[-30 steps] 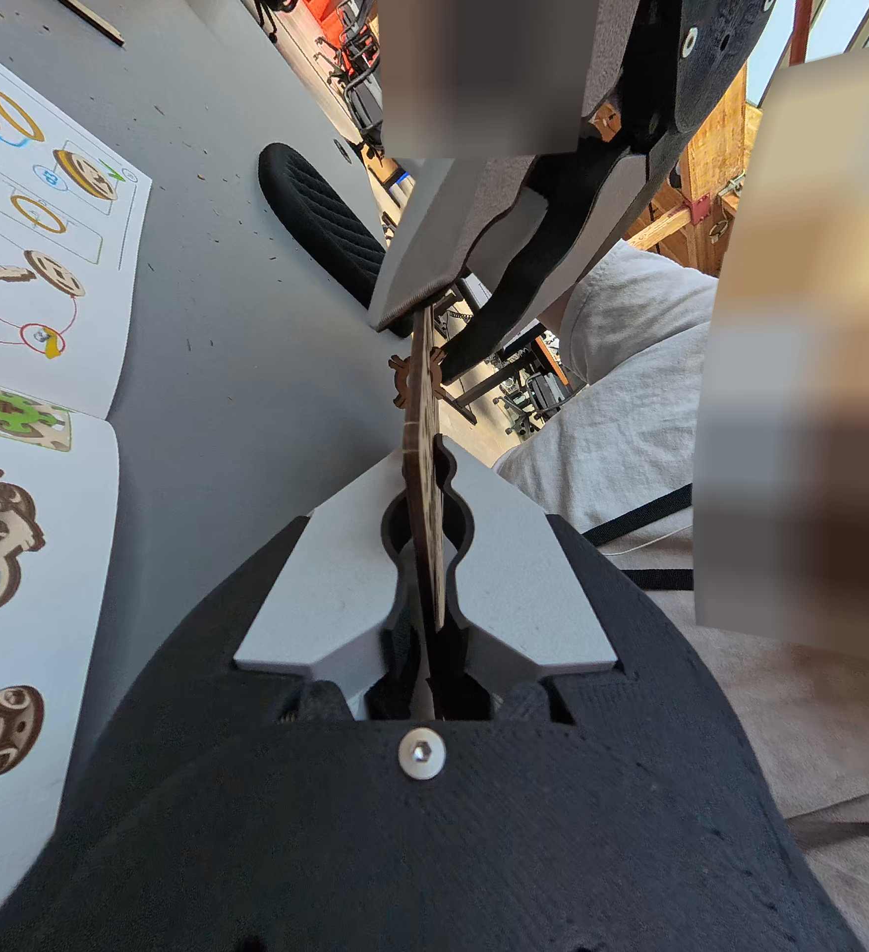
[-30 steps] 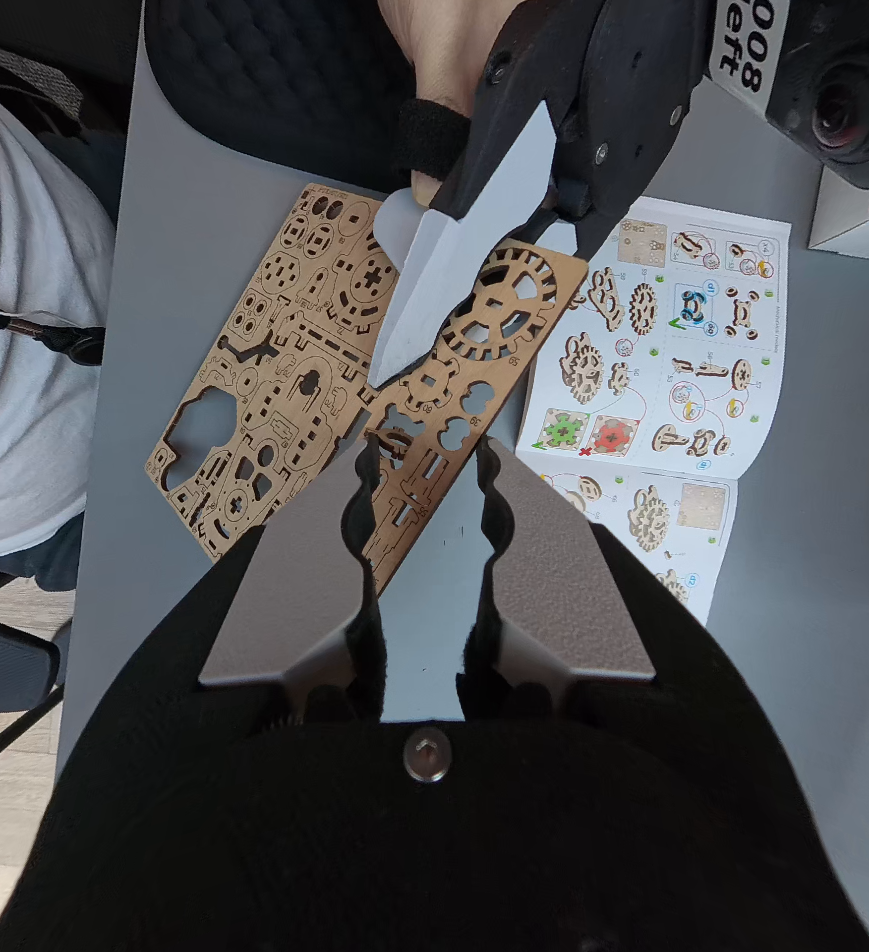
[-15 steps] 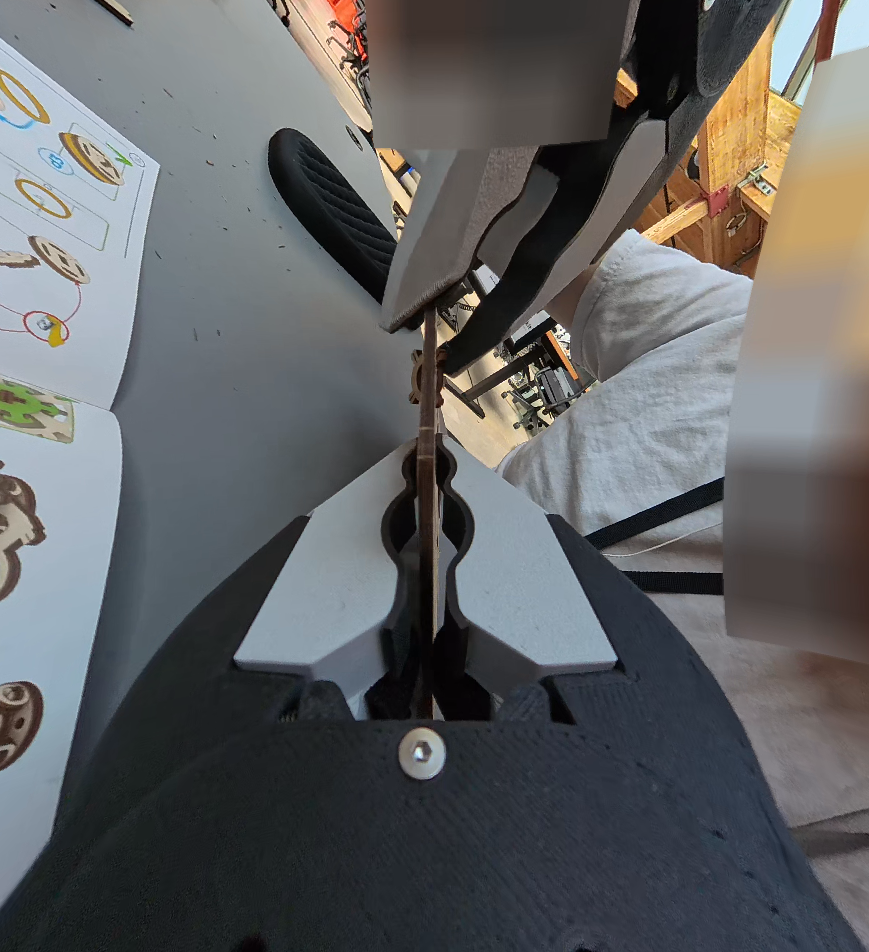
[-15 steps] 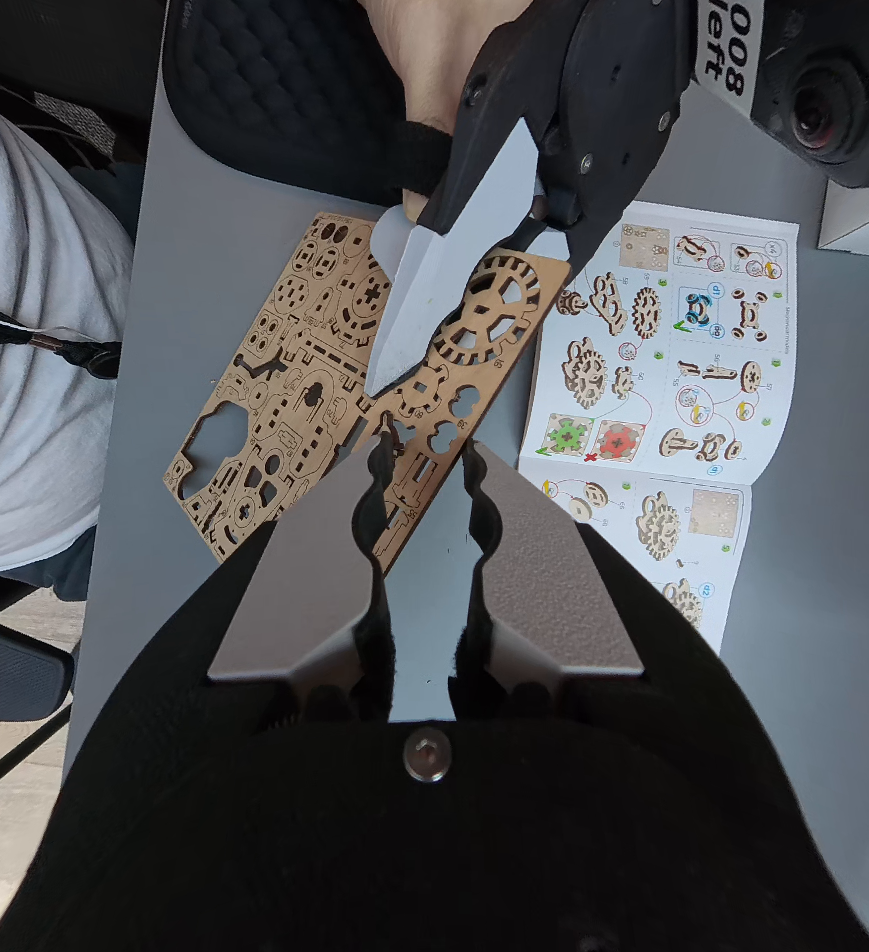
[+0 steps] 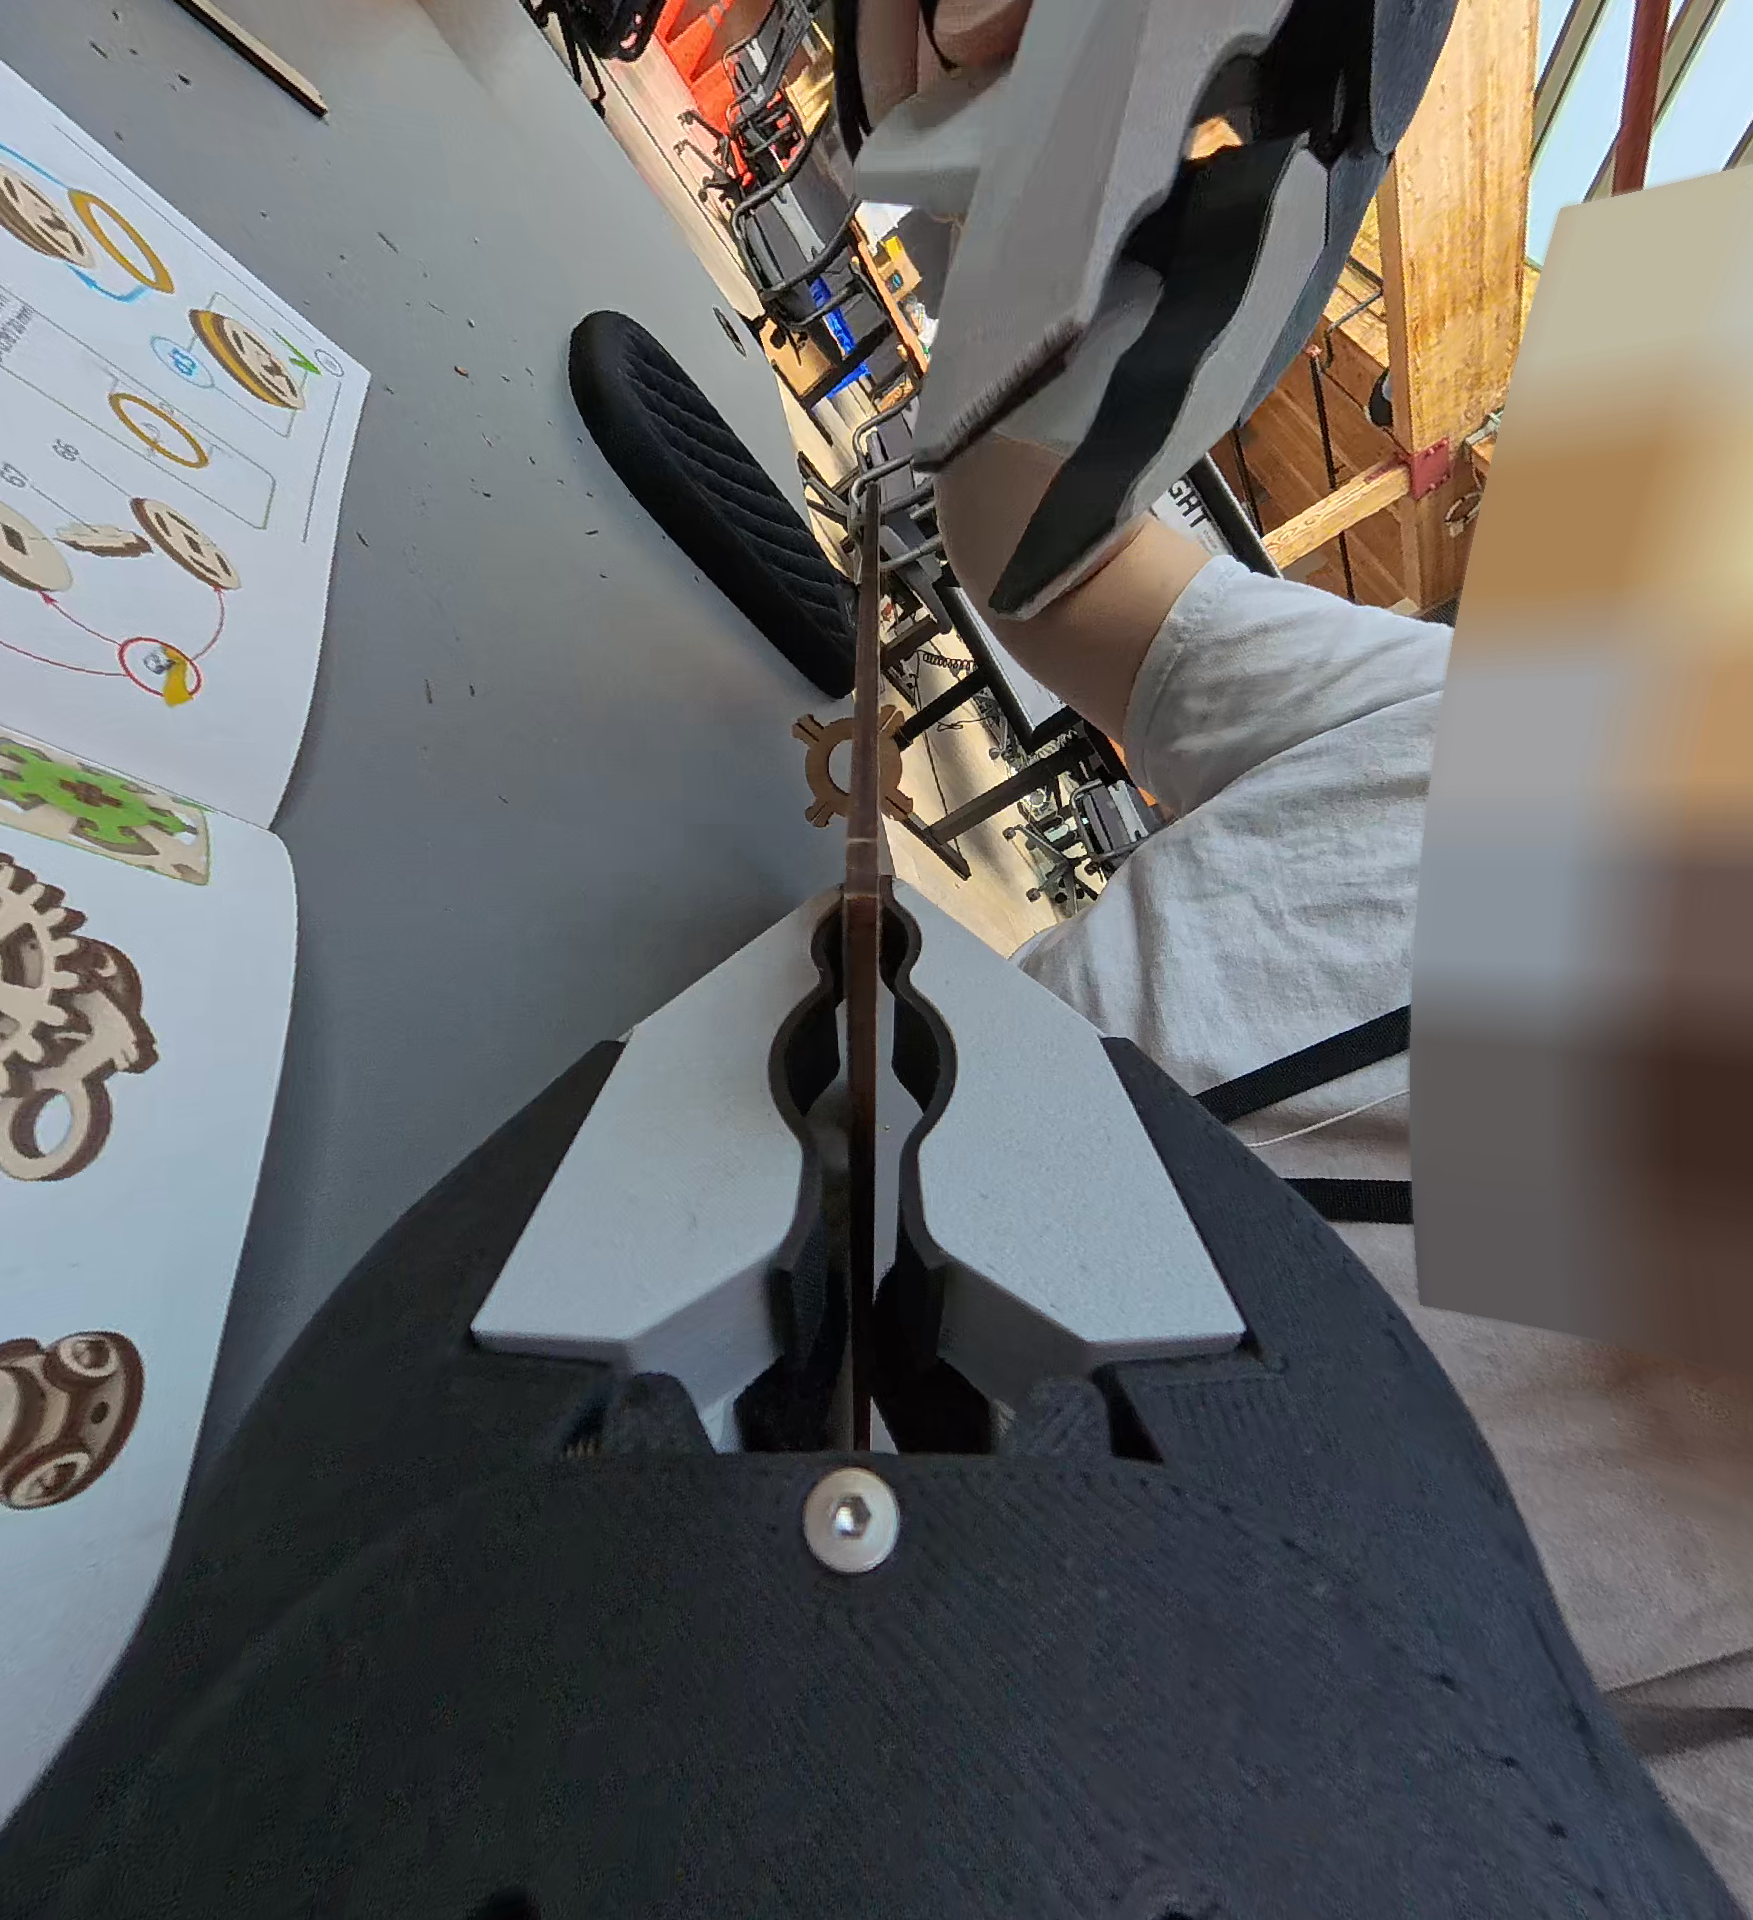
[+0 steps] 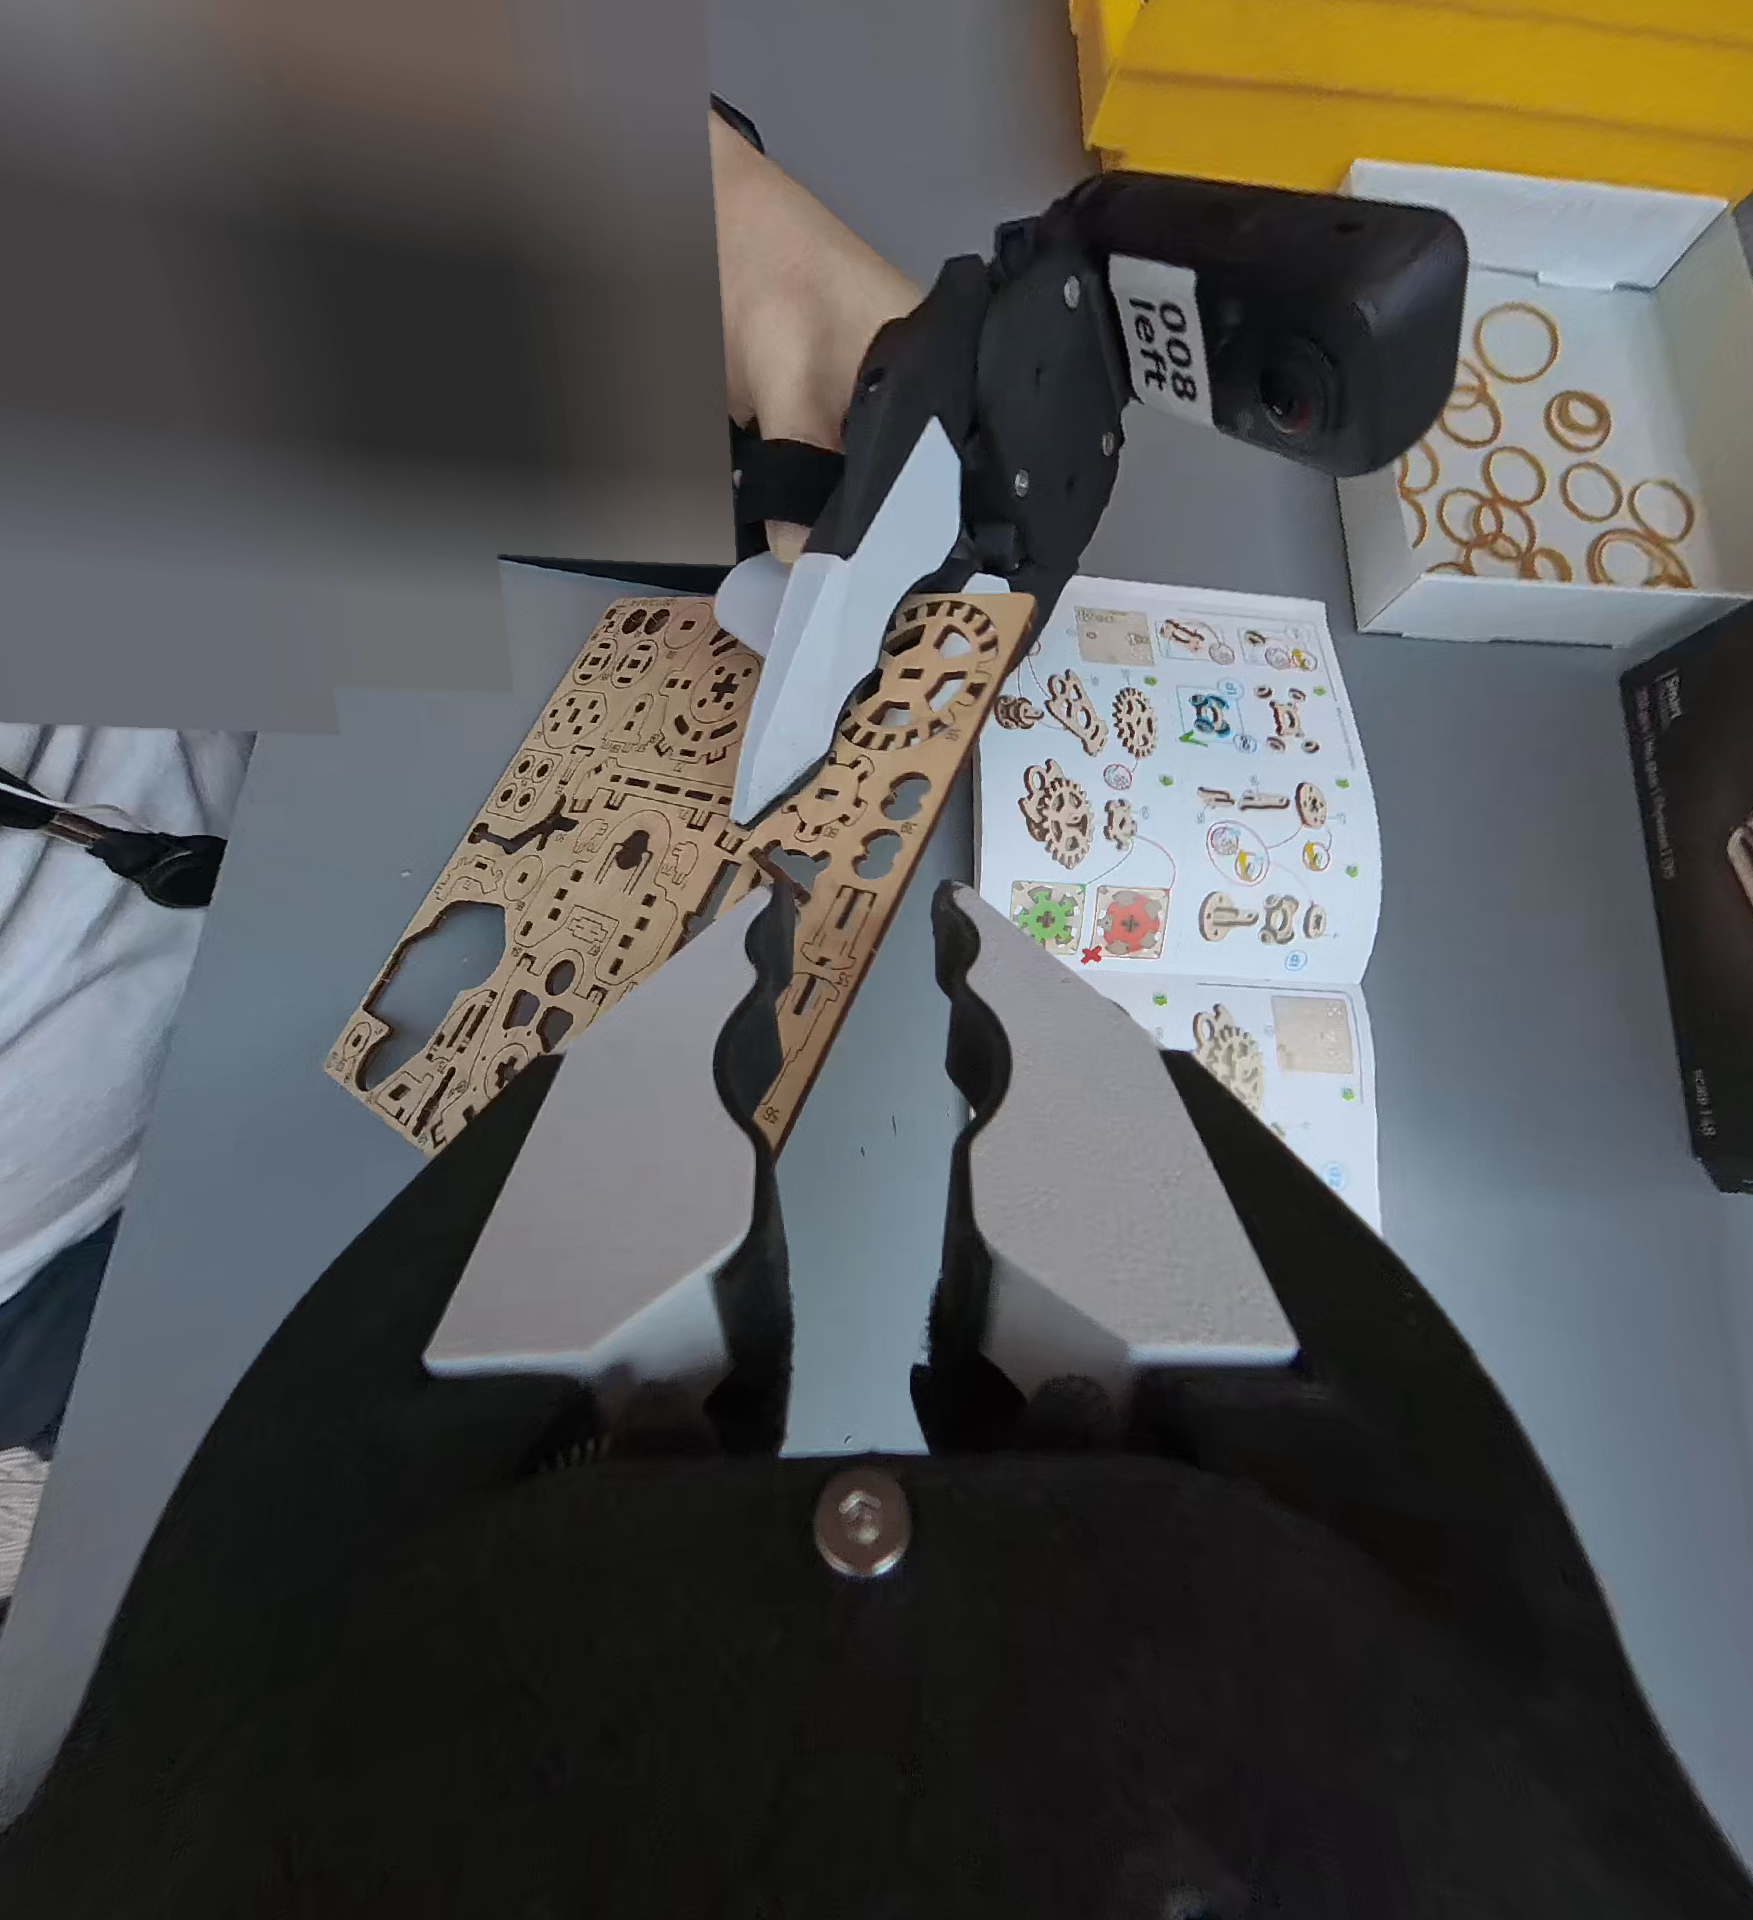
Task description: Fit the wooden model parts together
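the left gripper (image 5: pixel 864 904) pinches a thin tan laser-cut wooden sheet (image 6: pixel 643 831), full of cutouts, above the grey table (image 6: pixel 851 1299); the right gripper (image 6: pixel 856 899) is spread at its 5 o'clock edge.

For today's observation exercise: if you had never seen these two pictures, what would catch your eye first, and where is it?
First comes the laser-cut wooden sheet, held up over the grey table by the left gripper, which is clamped on its upper part. The right gripper hovers open at the sheet's lower edge. To the right lie the open instruction booklet and a white box of tan rings; in the left wrist view a small gear piece juts from the sheet's edge.
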A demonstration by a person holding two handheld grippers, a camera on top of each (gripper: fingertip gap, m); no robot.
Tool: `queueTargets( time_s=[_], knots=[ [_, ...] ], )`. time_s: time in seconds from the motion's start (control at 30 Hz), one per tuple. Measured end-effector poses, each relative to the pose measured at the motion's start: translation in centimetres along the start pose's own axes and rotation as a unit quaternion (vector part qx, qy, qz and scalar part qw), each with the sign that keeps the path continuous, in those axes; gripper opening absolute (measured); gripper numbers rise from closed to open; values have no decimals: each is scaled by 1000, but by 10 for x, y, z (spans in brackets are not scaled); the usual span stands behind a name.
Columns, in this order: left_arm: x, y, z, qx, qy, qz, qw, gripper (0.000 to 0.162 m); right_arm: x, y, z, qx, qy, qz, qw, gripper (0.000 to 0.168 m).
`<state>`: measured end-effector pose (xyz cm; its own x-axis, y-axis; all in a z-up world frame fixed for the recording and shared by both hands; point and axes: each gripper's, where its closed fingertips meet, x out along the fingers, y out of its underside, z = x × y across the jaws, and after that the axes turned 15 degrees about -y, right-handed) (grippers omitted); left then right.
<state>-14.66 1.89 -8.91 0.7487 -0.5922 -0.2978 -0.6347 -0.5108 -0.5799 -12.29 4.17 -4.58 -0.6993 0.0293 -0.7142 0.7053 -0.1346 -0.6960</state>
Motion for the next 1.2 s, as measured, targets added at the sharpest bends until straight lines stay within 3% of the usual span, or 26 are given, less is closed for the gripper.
queueTargets(
  time_s=[0.2,0.4,0.53,0.8,1.0,1.1,1.2],
  knots=[
    [1,2,0,0,-2,6,1000,1,21,7,11,-170,79,120,975,13],
    [2,3,0,4,-5,7,1000,1,38,14,13,-214,64,220,950,13],
    [3,4,2,6,-14,12,1000,1,42,25,13,-192,46,276,941,2],
    [2,1,2,-4,-13,3,1000,0,38,19,9,-55,61,200,976,2],
    [3,4,6,-24,-16,12,999,1,38,13,18,-178,69,167,967,2],
    [2,3,9,-38,-19,11,999,1,38,6,26,-183,70,160,967,2],
    [1,1,10,-47,-20,3,999,0,13,-3,16,-175,134,129,967,2]
  ],
)
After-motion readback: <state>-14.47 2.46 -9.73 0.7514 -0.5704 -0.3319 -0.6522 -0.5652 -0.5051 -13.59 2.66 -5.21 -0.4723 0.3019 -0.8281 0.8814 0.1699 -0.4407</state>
